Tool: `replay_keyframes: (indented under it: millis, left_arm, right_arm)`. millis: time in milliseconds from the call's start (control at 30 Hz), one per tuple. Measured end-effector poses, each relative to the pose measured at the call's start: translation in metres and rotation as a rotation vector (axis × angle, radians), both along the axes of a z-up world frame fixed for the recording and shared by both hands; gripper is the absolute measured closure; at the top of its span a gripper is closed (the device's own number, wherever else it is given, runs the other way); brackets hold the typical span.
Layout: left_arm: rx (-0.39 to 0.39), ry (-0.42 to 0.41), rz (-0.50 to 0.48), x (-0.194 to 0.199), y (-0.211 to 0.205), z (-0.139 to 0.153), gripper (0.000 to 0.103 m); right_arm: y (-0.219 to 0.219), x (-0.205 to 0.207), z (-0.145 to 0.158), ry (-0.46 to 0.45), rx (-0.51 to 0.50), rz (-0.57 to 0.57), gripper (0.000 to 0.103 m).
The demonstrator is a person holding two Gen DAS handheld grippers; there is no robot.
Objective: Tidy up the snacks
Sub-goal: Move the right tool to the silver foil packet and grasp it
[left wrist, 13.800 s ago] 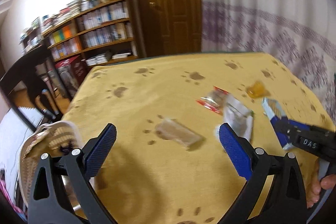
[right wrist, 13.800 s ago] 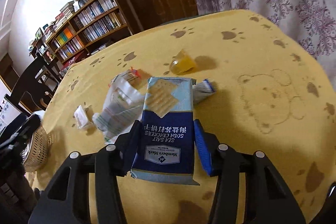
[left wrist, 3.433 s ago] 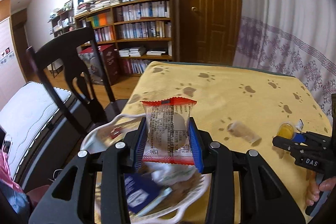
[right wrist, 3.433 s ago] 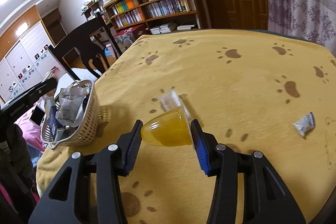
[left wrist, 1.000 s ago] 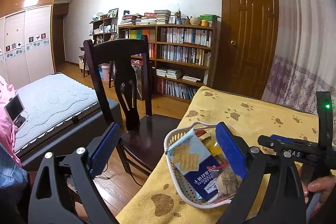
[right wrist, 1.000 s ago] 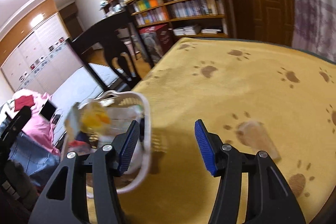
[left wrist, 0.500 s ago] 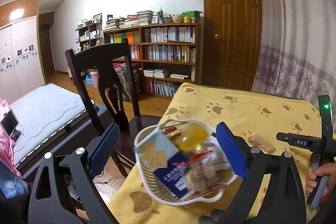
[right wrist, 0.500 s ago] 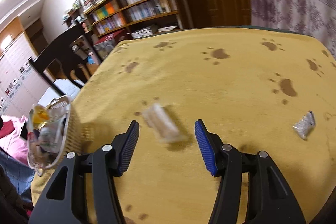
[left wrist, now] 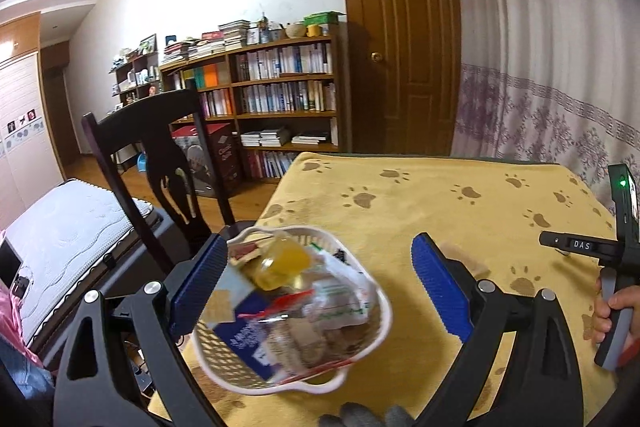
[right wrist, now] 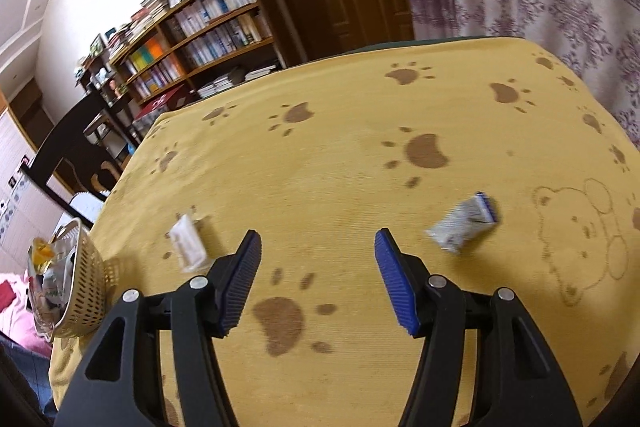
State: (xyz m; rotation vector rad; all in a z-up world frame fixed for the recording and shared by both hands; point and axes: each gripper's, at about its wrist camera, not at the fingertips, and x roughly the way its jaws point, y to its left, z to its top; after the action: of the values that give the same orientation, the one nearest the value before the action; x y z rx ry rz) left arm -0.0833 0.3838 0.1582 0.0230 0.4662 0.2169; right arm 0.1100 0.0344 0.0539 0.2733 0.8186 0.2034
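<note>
The table (right wrist: 340, 155), under a yellow paw-print cloth, fills most of the right wrist view. The white basket (right wrist: 86, 291) sits at its lower-left edge, already loaded with a blue cracker packet (left wrist: 244, 331), a yellow jelly cup (left wrist: 282, 261) and clear wrappers.

The right gripper (right wrist: 318, 279) is spread wide and carries nothing. The left gripper (left wrist: 320, 287) is likewise wide open and empty, with the basket framed between its fingers.

Two snacks remain loose on the cloth. The white wrapped snack (right wrist: 187, 245) lies just left of the right gripper's left finger, its long axis running roughly up and down the frame. The silver-and-blue packet (right wrist: 462, 223) lies right of the right finger, angled upward to the right.

Judgement: the right gripper is nearer both, and neither snack sits between its fingers, so a sideways shift is needed.
</note>
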Motion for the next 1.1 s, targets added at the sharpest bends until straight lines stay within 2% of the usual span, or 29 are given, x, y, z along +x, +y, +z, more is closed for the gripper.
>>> replay_keyframes:
  millis: [400,767,1033,1100]
  left_arm:
    - [-0.015,0.041,-0.07,0.02,-0.031,-0.008,0.008]
    - [-0.006,0.066,-0.083,0.03,-0.04,-0.016,0.008]
    - [-0.003,0.096,-0.092,0.04,-0.045,-0.024,0.008]
    - [-0.006,0.102,-0.1,0.044,-0.047,-0.024,0.008]
  right_arm:
    - [-0.047,0.008,-0.015,0.058,-0.017,-0.154,0.04]
    - [-0.052,0.029,-0.035,0.095,-0.054,-0.196,0.04]
    - [-0.043,0.046,-0.036,0.076,-0.159,-0.188,0.04]
    - [-0.039,0.048,-0.036,0.072,-0.191,-0.177,0.044]
